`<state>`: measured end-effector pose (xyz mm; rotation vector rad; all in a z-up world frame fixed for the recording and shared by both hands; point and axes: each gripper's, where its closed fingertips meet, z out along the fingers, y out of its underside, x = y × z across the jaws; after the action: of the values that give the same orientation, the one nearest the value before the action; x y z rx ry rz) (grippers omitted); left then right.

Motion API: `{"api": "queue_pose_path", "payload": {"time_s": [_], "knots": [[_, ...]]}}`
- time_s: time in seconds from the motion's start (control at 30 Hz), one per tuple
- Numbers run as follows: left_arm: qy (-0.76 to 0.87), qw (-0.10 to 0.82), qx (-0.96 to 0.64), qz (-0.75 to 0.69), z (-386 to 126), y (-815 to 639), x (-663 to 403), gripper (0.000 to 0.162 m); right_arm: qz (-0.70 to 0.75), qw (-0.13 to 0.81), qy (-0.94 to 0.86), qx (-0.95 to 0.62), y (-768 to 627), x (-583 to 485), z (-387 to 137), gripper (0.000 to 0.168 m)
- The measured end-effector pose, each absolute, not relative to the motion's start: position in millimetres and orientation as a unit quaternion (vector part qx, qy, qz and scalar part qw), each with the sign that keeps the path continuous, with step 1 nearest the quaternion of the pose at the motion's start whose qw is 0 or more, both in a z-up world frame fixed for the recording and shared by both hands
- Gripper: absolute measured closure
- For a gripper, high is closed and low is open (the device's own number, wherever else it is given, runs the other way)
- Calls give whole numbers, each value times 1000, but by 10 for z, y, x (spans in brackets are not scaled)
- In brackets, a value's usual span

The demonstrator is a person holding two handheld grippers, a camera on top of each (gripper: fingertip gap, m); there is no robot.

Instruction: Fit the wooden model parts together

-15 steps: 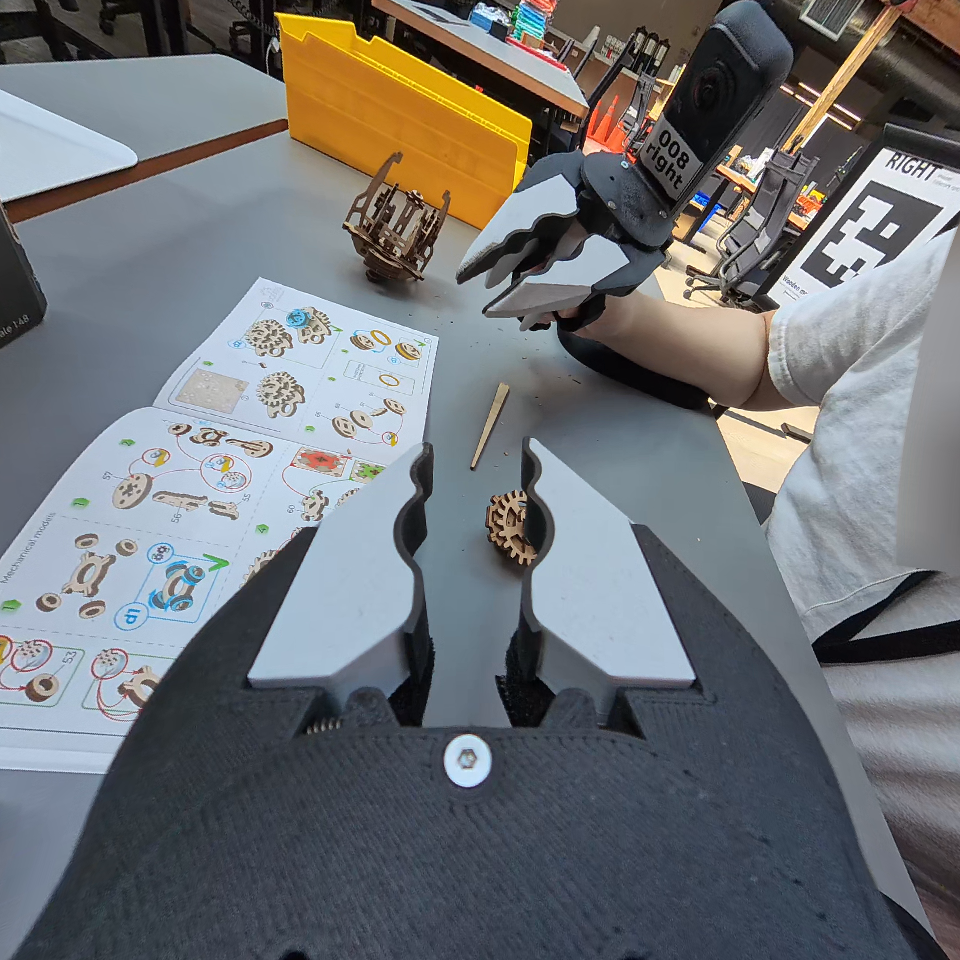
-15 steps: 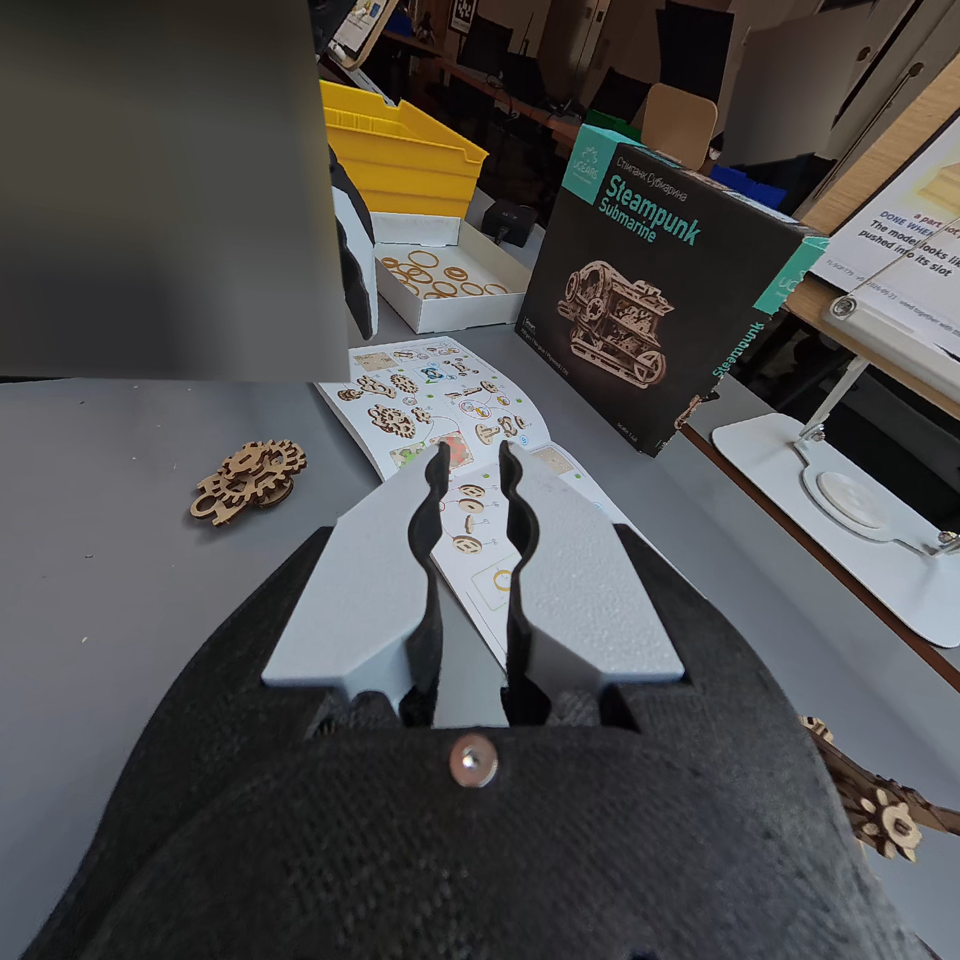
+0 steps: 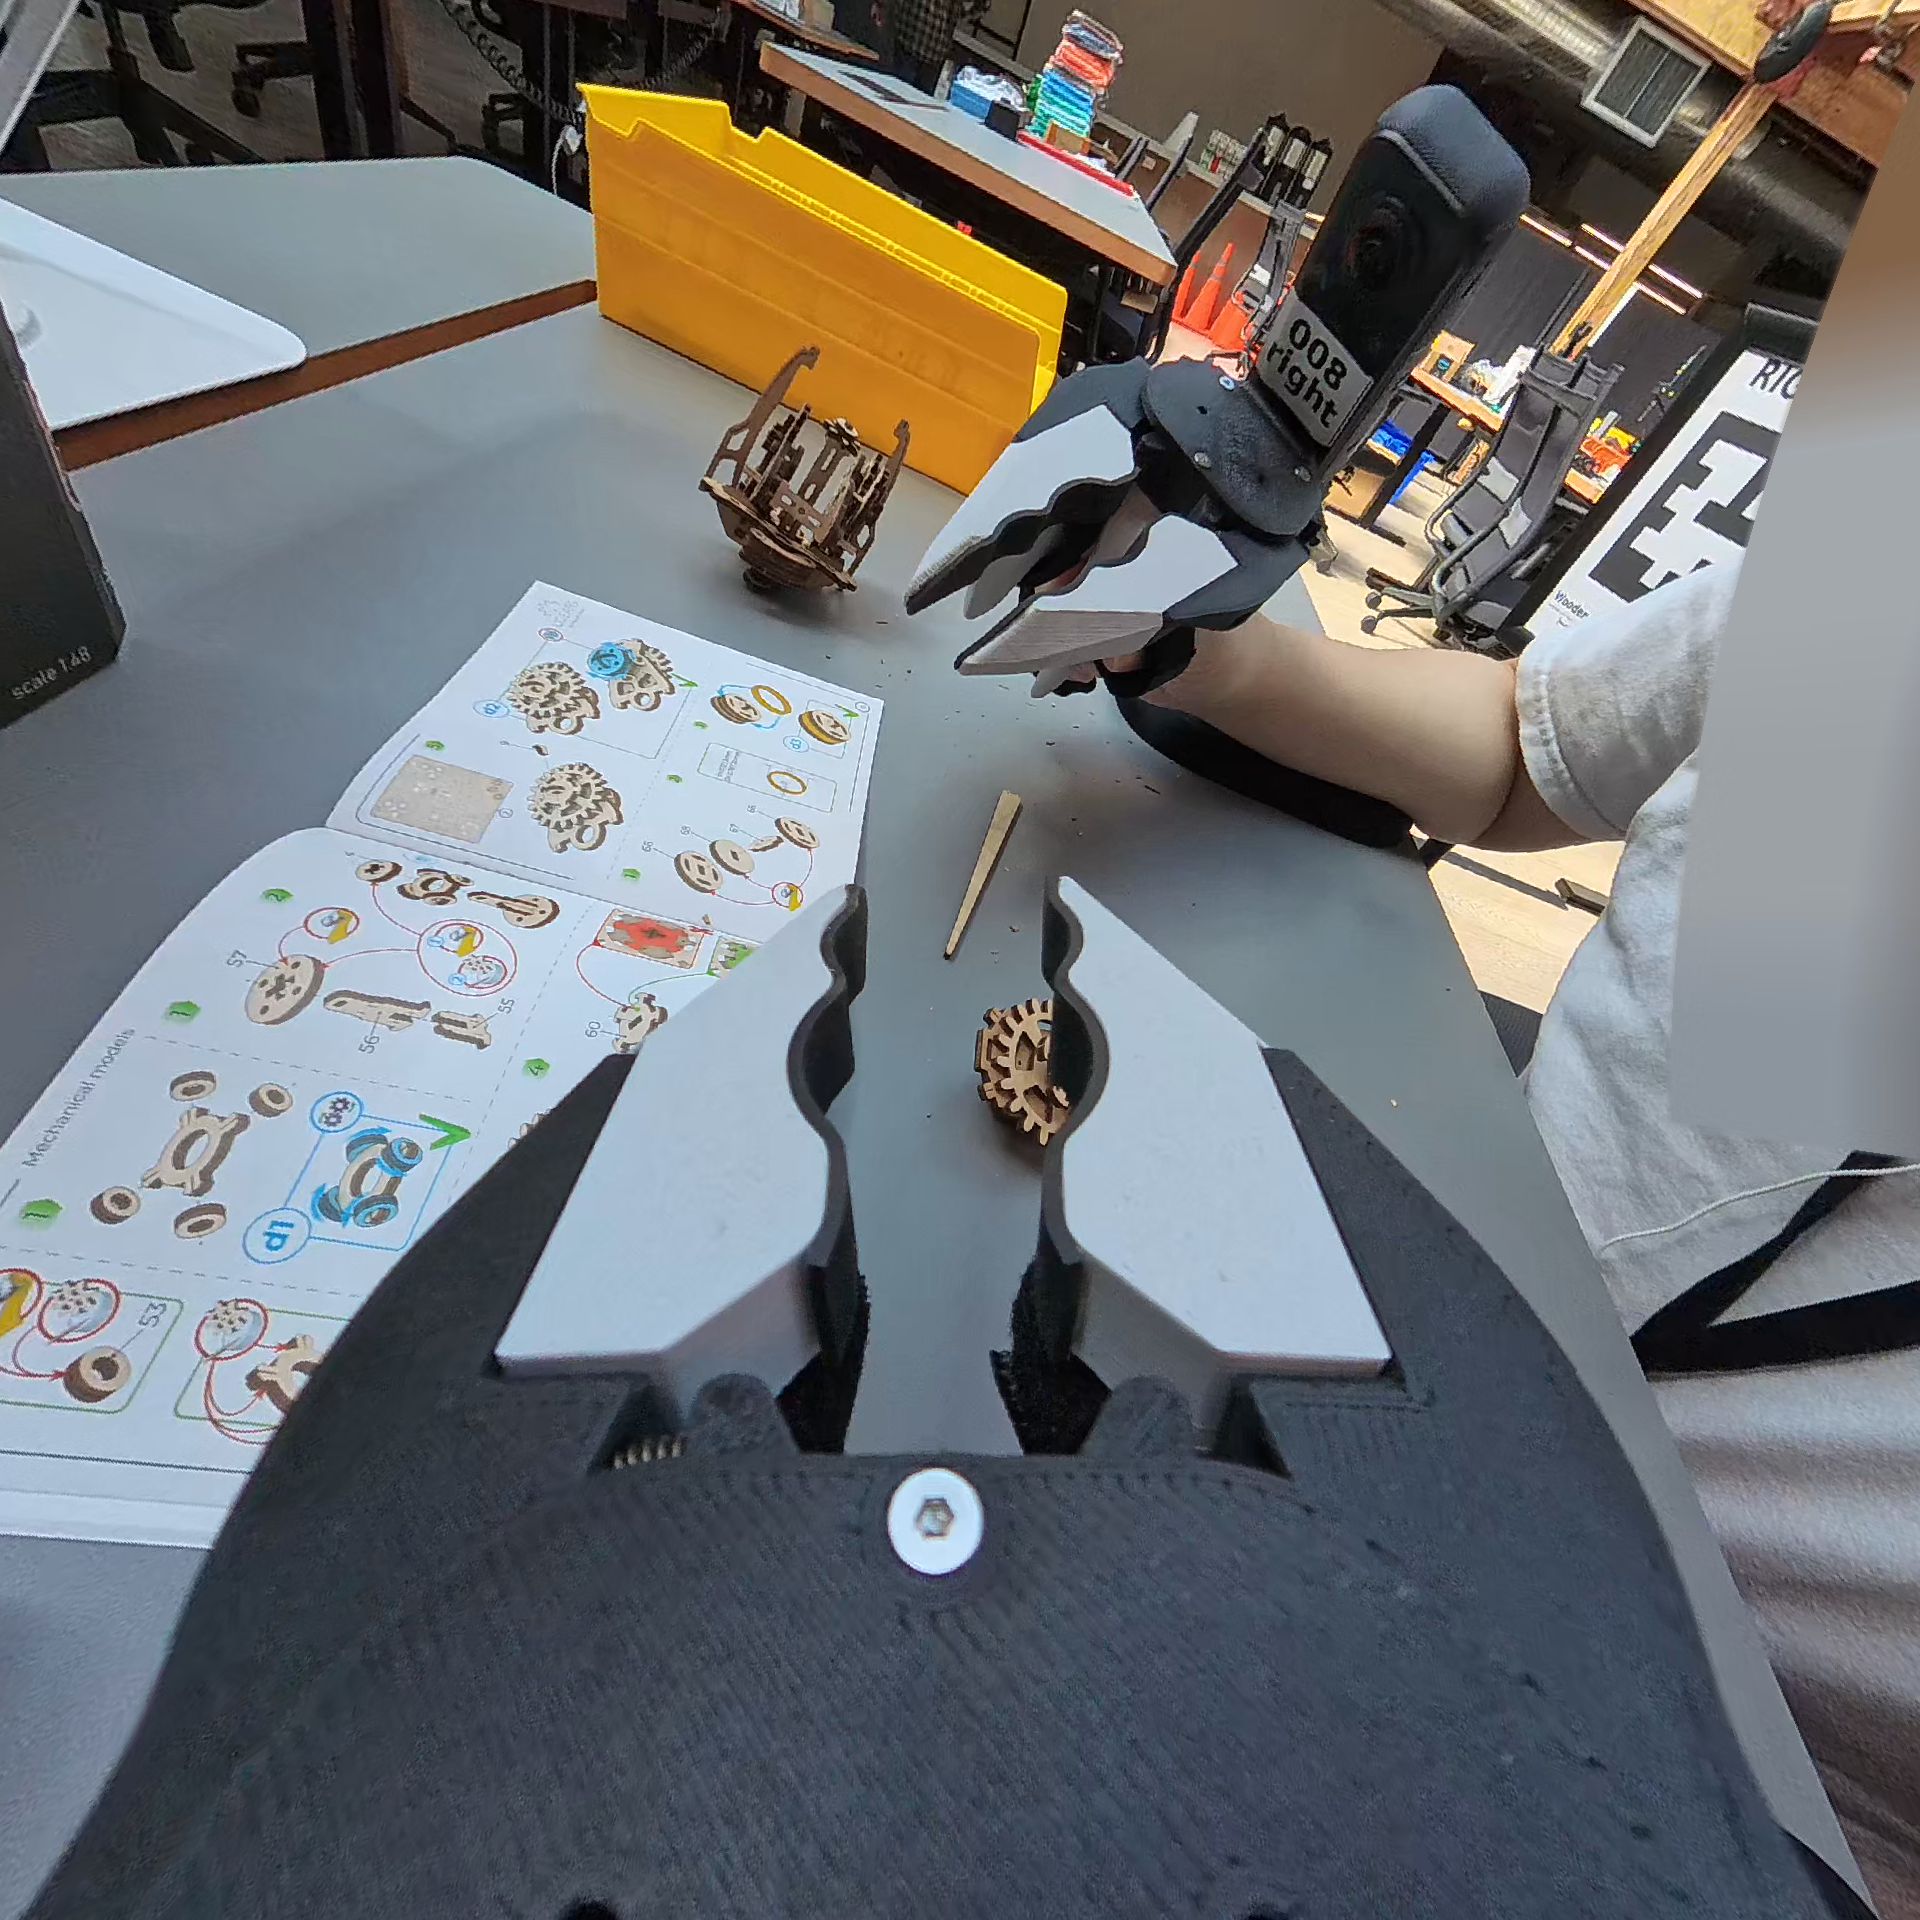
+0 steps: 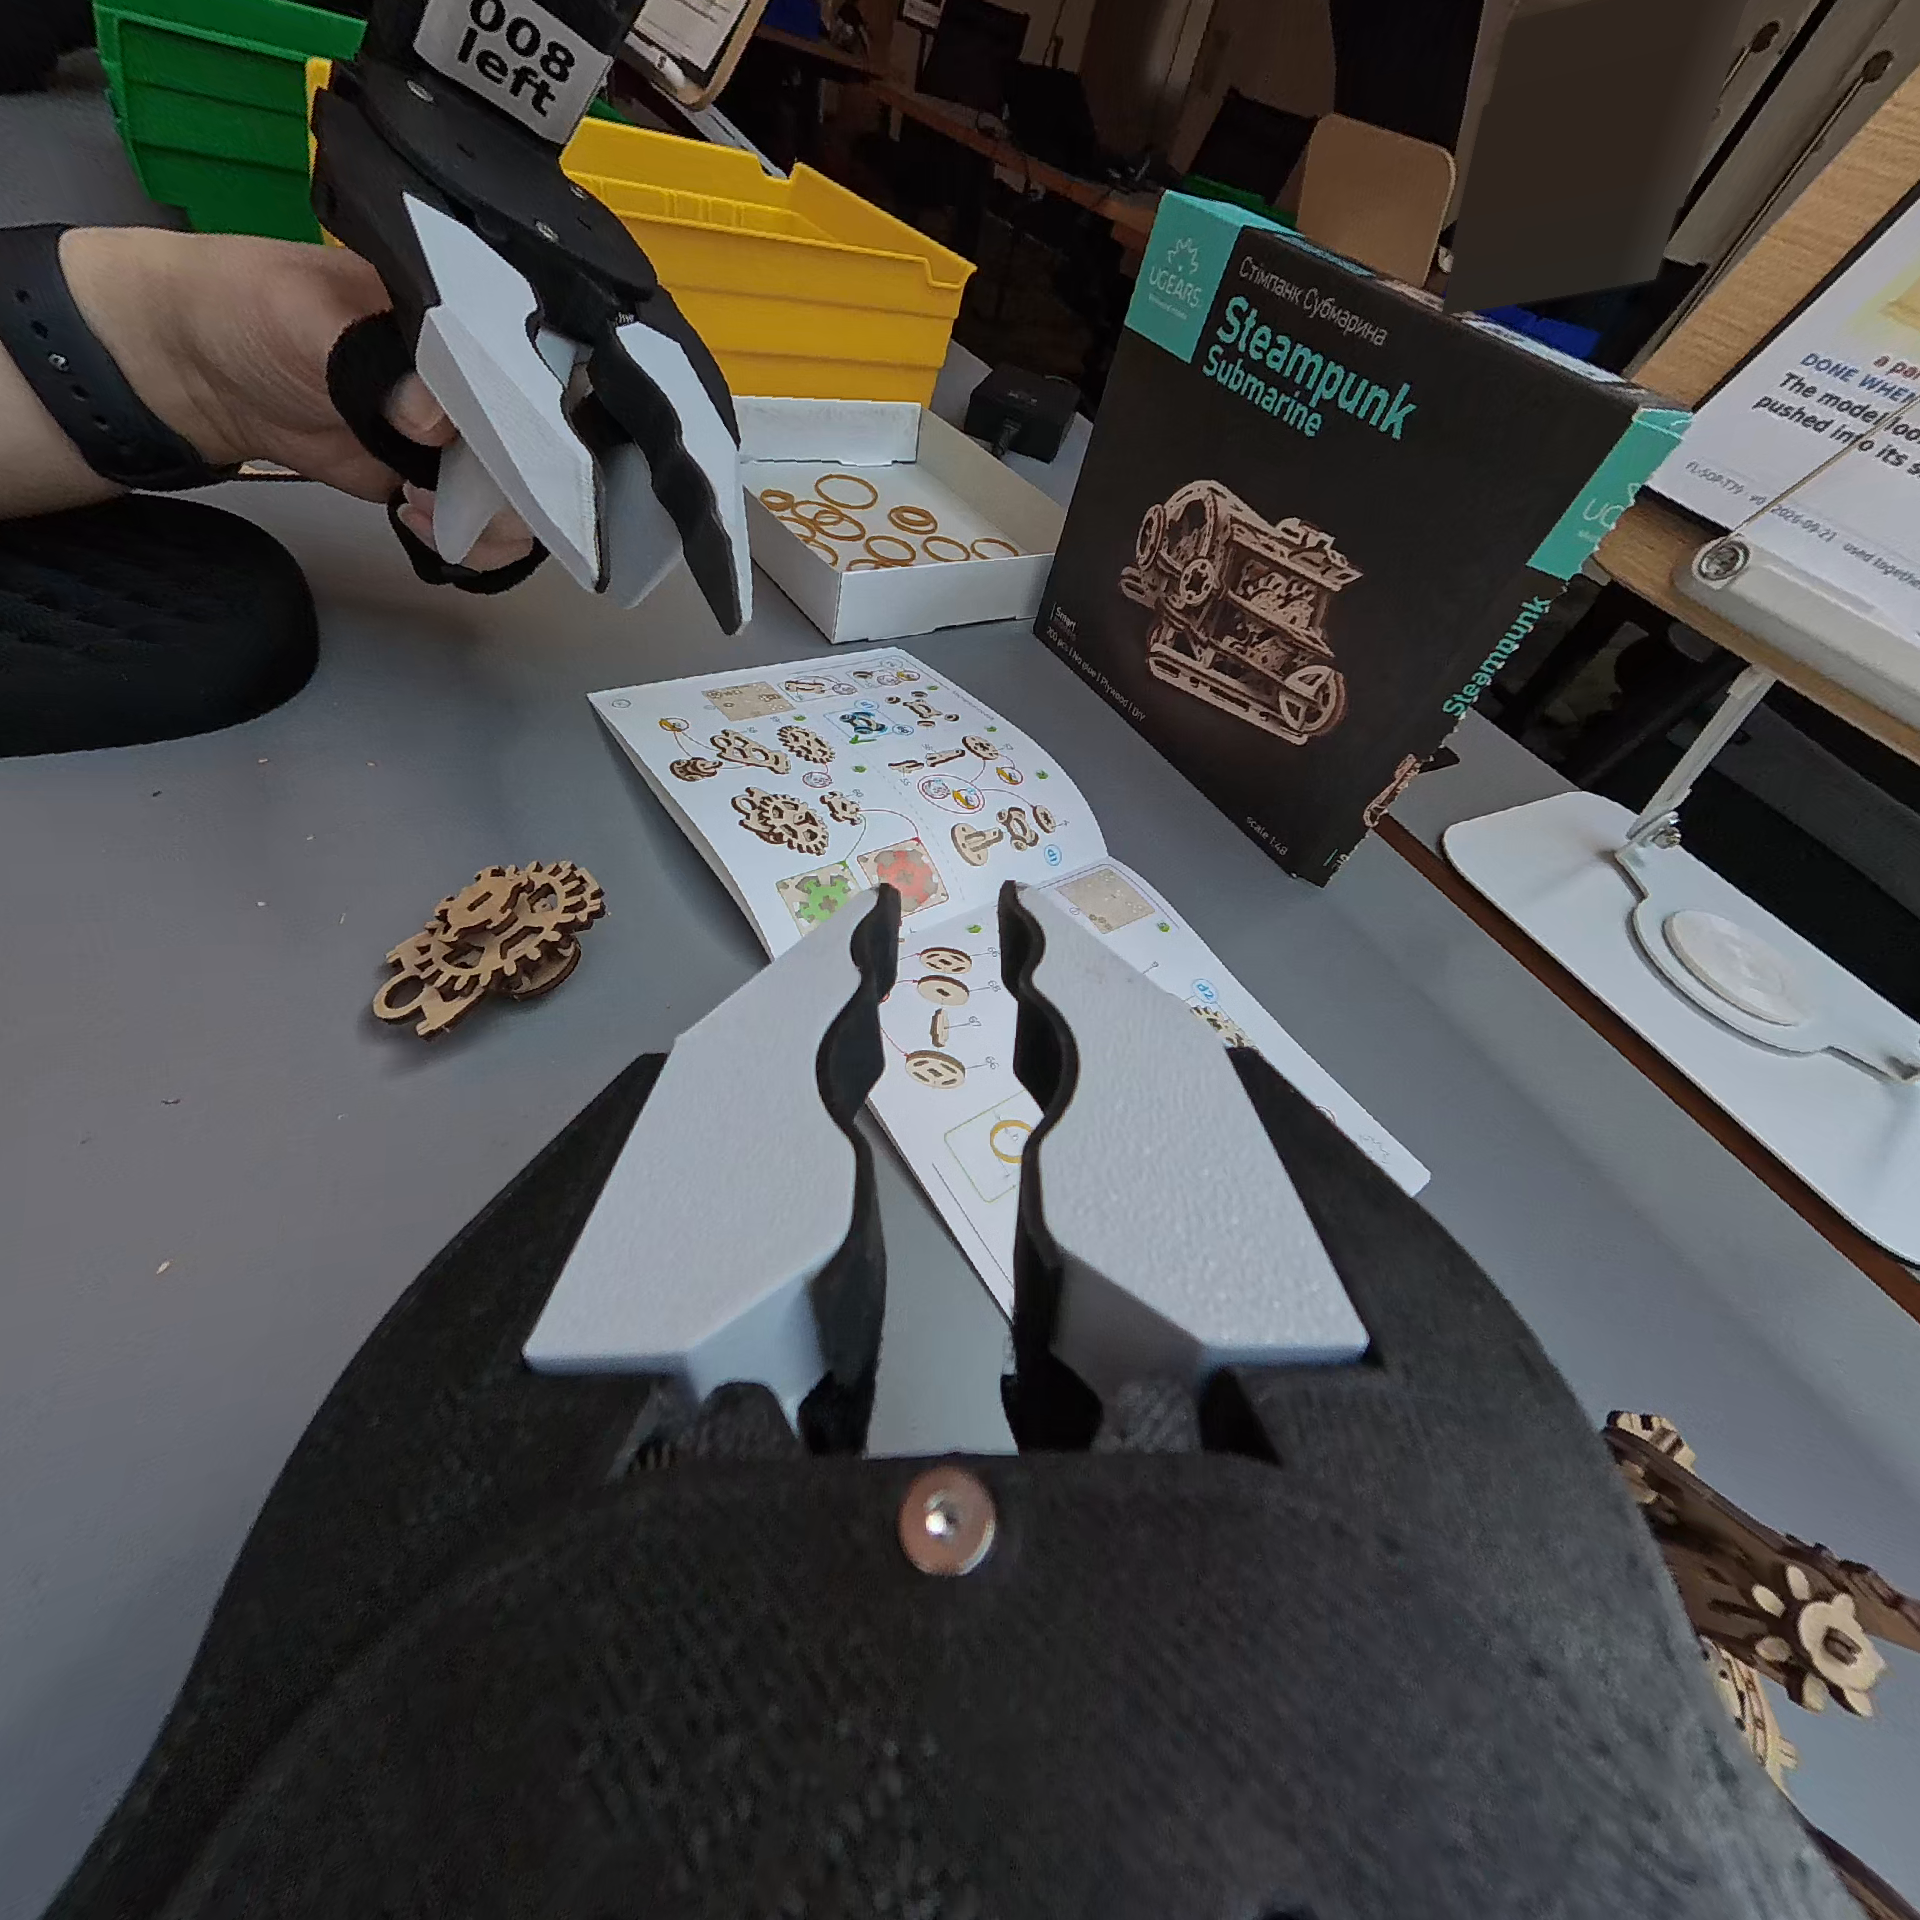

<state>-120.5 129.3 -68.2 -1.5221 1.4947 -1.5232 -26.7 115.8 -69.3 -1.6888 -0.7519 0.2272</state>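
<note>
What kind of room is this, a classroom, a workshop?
Most likely a shared workshop or lab. Yellow parts bins sit on the grey table, more cluttered workbenches and office chairs stand behind, and a wooden model kit box stands beside its instruction sheet.

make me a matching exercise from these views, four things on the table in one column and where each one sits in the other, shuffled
Things:
1. gear cluster
2. stick
3. model
4. rings

Places:
A. in the white tray
B. in front of the yellow bin
C. on bare table, left of the booklet in the right wrist view
D. on bare table between the booklet and the person's arm, left wrist view

Pairs: 1-C, 2-D, 3-B, 4-A
</note>
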Motion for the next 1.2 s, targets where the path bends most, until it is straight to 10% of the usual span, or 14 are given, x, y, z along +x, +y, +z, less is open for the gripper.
{"api": "queue_pose_path", "payload": {"time_s": [1.2], "knots": [[541, 262, -562, -568, -652, 1328, -1206, 130, 71, 573, -361, -733, 1142, -330, -809, 150]]}}
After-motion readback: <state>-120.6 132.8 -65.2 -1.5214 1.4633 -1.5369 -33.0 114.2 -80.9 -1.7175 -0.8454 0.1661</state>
